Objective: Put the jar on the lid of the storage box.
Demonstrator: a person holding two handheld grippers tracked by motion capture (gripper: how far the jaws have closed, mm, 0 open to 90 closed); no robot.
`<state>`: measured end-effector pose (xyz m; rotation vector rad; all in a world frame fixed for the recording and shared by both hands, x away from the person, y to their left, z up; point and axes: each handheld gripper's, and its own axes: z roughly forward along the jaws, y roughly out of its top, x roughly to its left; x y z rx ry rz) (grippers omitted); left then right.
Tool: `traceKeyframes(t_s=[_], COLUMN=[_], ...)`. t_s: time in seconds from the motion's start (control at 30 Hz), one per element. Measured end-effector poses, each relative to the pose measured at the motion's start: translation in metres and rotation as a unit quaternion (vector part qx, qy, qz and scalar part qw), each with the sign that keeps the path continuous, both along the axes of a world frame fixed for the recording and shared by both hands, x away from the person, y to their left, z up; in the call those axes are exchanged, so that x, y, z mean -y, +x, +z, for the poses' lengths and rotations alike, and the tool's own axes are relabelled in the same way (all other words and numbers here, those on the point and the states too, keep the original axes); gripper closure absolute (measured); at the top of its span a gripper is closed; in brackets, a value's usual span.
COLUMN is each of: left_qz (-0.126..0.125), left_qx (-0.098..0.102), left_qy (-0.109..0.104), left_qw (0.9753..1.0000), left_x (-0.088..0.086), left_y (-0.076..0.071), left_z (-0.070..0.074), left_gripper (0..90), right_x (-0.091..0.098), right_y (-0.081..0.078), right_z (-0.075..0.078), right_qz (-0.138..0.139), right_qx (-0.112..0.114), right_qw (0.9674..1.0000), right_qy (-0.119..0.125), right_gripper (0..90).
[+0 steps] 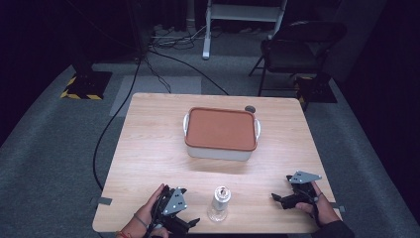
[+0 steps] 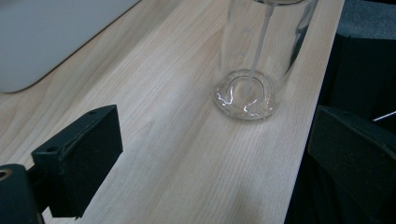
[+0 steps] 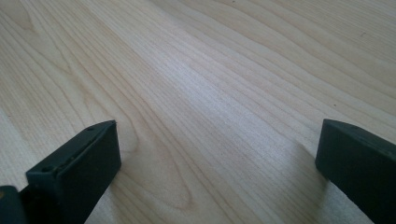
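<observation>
High view: clear glass bottle (image 1: 218, 203) stands untouched at the wooden desk's (image 1: 148, 148) near edge, between left gripper (image 1: 190, 223) and right gripper (image 1: 277, 200); the lidded white container (image 1: 221, 134) is shut. Left gripper view: jaws spread, bottle (image 2: 257, 60) ahead. Right gripper view: jaws spread, grasping nothing.

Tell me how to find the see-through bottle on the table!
Look at the wooden table and find its near edge, where the person's hands come in. Between the left gripper and the right gripper stands the clear bottle, upright. It is small and see-through, unlike the big white box with the reddish-brown lid farther back.
</observation>
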<state>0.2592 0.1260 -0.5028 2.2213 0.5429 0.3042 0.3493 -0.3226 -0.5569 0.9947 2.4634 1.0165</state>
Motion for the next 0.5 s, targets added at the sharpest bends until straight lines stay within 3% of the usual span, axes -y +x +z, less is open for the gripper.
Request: traceKeyframes(t_s=[0.5], left_qz=[-0.018], left_qx=[-0.009], left_qy=[-0.011], left_qw=[0.9997], left_x=[0.02], left_y=[0.0], left_z=[0.001], left_gripper=[3.2], right_x=[0.0], right_y=[0.0], right_z=[0.0], right_qz=[0.0], right_qx=[0.0], right_qw=[1.0], right_qy=[0.0], right_gripper=[0.0])
